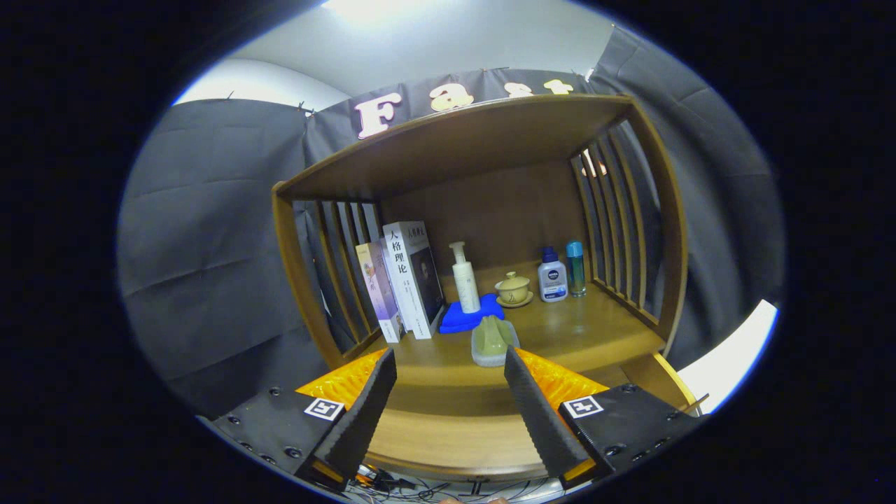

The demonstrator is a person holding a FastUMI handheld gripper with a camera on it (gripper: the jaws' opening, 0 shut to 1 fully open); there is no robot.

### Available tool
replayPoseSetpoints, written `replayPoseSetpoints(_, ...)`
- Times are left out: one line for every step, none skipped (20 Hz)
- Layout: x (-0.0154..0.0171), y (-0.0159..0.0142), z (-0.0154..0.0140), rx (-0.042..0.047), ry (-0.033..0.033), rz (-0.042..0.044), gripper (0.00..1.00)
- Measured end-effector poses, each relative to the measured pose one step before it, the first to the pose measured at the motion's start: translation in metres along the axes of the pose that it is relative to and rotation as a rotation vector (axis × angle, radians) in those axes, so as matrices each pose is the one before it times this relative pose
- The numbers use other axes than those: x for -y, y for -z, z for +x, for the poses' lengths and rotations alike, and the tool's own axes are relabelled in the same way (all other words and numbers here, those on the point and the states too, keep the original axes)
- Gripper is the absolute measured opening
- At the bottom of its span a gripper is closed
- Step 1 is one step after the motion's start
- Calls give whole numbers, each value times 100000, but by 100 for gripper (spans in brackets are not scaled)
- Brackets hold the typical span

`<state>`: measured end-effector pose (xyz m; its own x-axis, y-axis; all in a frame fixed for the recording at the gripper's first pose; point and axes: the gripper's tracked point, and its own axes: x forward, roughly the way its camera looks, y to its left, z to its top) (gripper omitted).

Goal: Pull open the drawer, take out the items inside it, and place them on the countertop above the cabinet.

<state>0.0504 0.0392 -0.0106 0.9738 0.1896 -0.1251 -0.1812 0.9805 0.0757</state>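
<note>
The soap dish [494,341], a pale greenish shallow tray with a moulded lump of the same colour in it, lies on the countertop [581,329] just ahead of the gripper [450,364], a little towards its right finger, with its long axis running away from the fingers towards the back of the shelf. The fingers stand spread wide with nothing between them, so the gripper is released; I judge the dish has been set down and the coming move is to draw straight back and drop below the front edge, where the drawer must lie. Just behind the dish a folded blue cloth [462,318] lies flat, with a slim white pump bottle [465,278] standing upright on it. Left of that, two books [402,280] lean upright against the wooden slats [343,266]. To the right stand a lidded ceramic cup [514,288] on its saucer, a squat white bottle [551,275] with a blue cap and a thin teal bottle [575,268], all on smooth varnished wood
</note>
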Motion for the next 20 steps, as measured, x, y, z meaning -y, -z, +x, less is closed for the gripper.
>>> replayPoseSetpoints(-287, 1441, -994, -219, 506, -2113, 98)
replayPoseSetpoints(-309, 1613, -1044, -844, 366, -2690, 98)
replayPoseSetpoints(-189, 1494, -725, 149, 694, -3506, 98)
replayPoseSetpoints(-114, 1402, -736, 14, 1024, -4046, 98)
replayPoseSetpoints(-96, 1249, -765, 543, 1487, -3883, 98)
replayPoseSetpoints(97, 975, -495, 462, 1946, -3108, 98)
replayPoseSetpoints(2, 961, -317, 178, 2079, -1380, 98)
replayPoseSetpoints(-46, 628, -266, 793, 1154, 412, 98)
replayPoseSetpoints(-166, 921, 10, -238, 771, 1686, 98)
replayPoseSetpoints(-40, 794, -42, -619, 335, 1512, 98)
replayPoseSetpoints(194, 850, 61, -869, 945, 1158, 98)
replayPoseSetpoints(285, 813, 51, -997, 974, 574, 98)
replayPoseSetpoints(127, 967, 141, -1277, 756, 534, 98)
replayPoseSetpoints(89, 839, 187, -1400, -27, 633, 98)
replayPoseSetpoints(55, 1002, 279, -1650, -32, 529, 98)
replayPoseSetpoints(268, 792, 382, -1908, 441, 17, 98)
replayPoseSetpoints(428, 695, 451, -1802, 1207, -588, 98)
replayPoseSetpoints(546, 436, 579, -1560, 1692, -893, 98)
replayPoseSetpoints(733, 616, 350, -2567, 3824, -816, 97)
replayPoseSetpoints(487, 356, 256, -2119, 2248, -754, 96)
